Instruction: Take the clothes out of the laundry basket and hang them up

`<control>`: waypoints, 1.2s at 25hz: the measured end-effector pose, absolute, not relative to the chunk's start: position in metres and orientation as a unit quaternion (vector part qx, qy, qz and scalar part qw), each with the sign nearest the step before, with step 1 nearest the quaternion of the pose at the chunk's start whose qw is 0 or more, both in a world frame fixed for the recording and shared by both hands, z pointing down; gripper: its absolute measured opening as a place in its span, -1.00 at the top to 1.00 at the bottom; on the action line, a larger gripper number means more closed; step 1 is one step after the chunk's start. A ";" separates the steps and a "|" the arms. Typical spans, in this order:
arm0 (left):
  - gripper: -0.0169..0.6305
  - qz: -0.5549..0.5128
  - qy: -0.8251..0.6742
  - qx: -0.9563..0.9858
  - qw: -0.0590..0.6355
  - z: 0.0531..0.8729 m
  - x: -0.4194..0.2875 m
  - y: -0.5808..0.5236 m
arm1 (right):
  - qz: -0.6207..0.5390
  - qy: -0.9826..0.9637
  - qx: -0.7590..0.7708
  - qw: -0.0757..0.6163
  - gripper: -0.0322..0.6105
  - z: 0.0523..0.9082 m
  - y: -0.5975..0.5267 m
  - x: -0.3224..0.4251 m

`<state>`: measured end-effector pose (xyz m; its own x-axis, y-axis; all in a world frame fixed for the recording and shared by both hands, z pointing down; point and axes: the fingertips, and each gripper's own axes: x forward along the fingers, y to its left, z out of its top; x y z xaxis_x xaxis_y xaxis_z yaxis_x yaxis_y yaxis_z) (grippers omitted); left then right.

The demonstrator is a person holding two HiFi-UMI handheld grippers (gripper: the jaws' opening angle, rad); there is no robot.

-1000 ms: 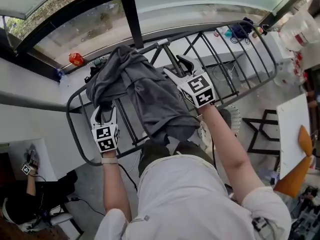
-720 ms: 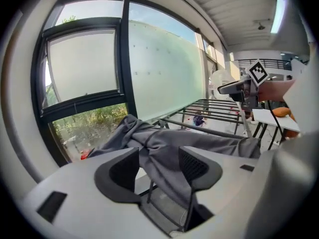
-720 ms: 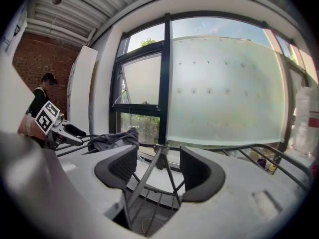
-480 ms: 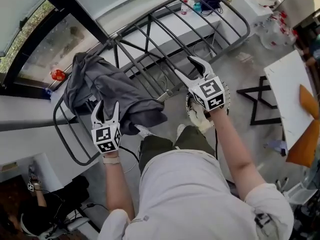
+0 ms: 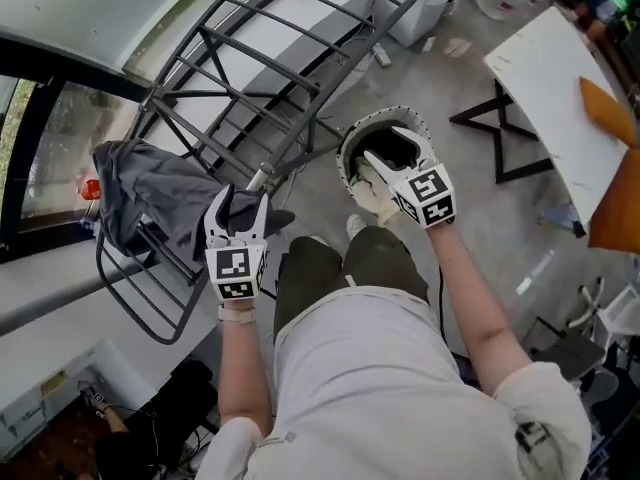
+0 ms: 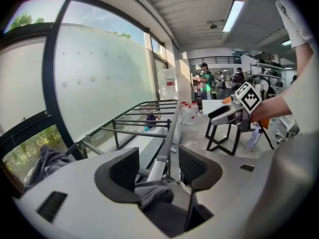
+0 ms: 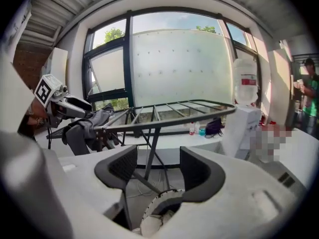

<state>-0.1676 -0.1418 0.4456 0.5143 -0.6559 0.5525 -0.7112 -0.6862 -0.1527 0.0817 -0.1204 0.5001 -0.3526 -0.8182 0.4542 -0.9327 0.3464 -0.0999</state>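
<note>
Laundry basket [image 5: 346, 154] lies just below your right tool [image 5: 385, 146], jaws spread, empty. Left tool [image 5: 238, 200], likewise spread and empty, sits farther off, beside hung garment [image 5: 140, 188].

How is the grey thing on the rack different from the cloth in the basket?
The grey garment is dark grey; the cloth in the laundry basket is pale cream. The grey garment hangs over the end of the drying rack; the cloth lies bunched inside the laundry basket. Both are crumpled fabric.
</note>
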 end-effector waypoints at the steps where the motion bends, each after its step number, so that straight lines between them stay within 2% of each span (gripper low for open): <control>1: 0.22 0.304 -0.373 0.876 0.042 0.451 -0.154 -0.139 | 0.184 -0.795 0.554 0.166 0.12 0.509 -0.108 0.089; 11: 0.22 0.367 -0.129 0.920 0.052 0.551 -0.034 -0.090 | 0.294 -0.680 0.645 0.186 0.12 0.584 0.020 0.129; 18: 0.22 0.410 0.050 0.909 0.048 0.644 0.011 -0.029 | 0.370 -0.569 0.713 0.174 0.12 0.625 0.122 0.123; 30: 0.22 0.505 0.152 0.847 0.062 0.802 0.053 0.056 | 0.450 -0.465 0.750 0.138 0.12 0.684 0.226 0.115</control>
<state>0.0529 0.0565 0.8018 0.4429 0.3204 0.8374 0.1955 -0.9460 0.2586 0.1146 0.2255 0.6845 0.1619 -0.5738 0.8028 -0.8214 -0.5293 -0.2126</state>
